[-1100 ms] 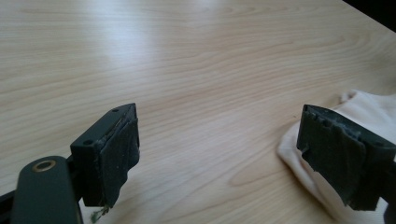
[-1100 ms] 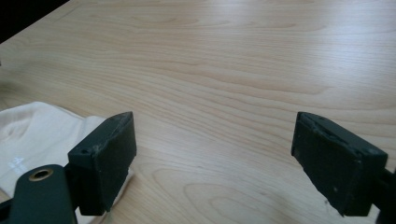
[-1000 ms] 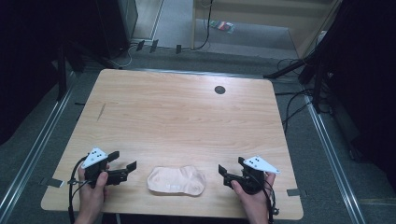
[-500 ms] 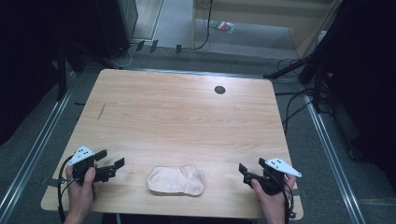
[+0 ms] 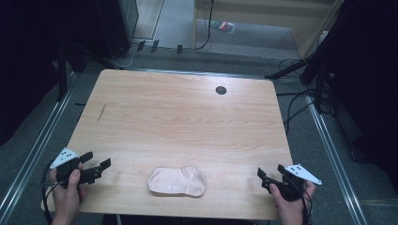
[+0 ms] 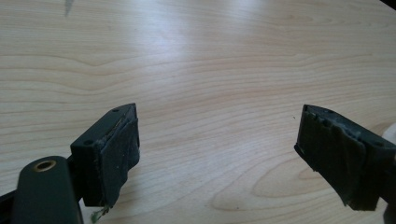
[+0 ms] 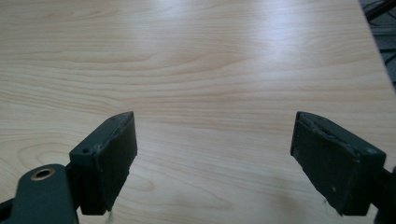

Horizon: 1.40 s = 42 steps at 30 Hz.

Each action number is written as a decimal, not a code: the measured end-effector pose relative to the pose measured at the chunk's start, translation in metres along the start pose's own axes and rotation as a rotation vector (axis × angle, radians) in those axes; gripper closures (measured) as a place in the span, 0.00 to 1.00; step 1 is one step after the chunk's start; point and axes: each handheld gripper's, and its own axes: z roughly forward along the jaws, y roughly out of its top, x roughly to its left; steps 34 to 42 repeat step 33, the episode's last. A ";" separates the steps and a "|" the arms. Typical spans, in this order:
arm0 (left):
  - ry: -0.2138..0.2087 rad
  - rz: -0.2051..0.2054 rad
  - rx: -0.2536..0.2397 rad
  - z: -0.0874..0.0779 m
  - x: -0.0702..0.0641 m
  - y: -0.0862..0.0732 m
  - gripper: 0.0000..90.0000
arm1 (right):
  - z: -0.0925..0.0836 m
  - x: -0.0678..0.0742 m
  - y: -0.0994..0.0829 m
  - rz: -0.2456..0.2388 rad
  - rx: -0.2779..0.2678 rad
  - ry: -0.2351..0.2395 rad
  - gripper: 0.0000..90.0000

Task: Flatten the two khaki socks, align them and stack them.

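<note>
1. The desk point(image 5: 187, 122) in front of you is pale wood with a clear grain, a rectangle with rounded corners, and a small dark round grommet point(image 5: 220, 90) sits near its far edge.
2. Your left gripper point(image 5: 91, 169) is held low at the desk's near left corner, its jaws spread wide and pointing right, holding nothing.
3. Your right gripper point(image 5: 264, 178) is held at the desk's near right corner, its jaws also spread wide, pointing left, holding nothing.
4. The cloth point(image 5: 177, 181), a soft folded beige piece with rounded ends, lies flat by the desk's near edge, between both grippers and well apart from each.
5. Bare wood lies between each gripper and the cloth.
</note>
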 end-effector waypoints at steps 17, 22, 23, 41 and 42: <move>0.042 0.024 -0.027 -0.004 0.022 0.003 0.16 | -0.011 -0.048 -0.012 0.045 -0.004 -0.074 0.17; 0.035 -0.013 -0.015 0.001 0.026 0.003 0.16 | -0.009 -0.048 -0.013 0.061 -0.011 -0.058 0.18; 0.035 -0.013 -0.011 0.002 0.026 0.003 0.16 | -0.009 -0.047 -0.013 0.059 -0.010 -0.062 0.18; 0.045 -0.002 0.002 0.004 0.024 0.003 0.16 | -0.008 -0.047 -0.013 0.069 -0.008 -0.061 0.19; 0.045 -0.002 0.002 0.004 0.024 0.003 0.16 | -0.008 -0.047 -0.013 0.069 -0.008 -0.061 0.19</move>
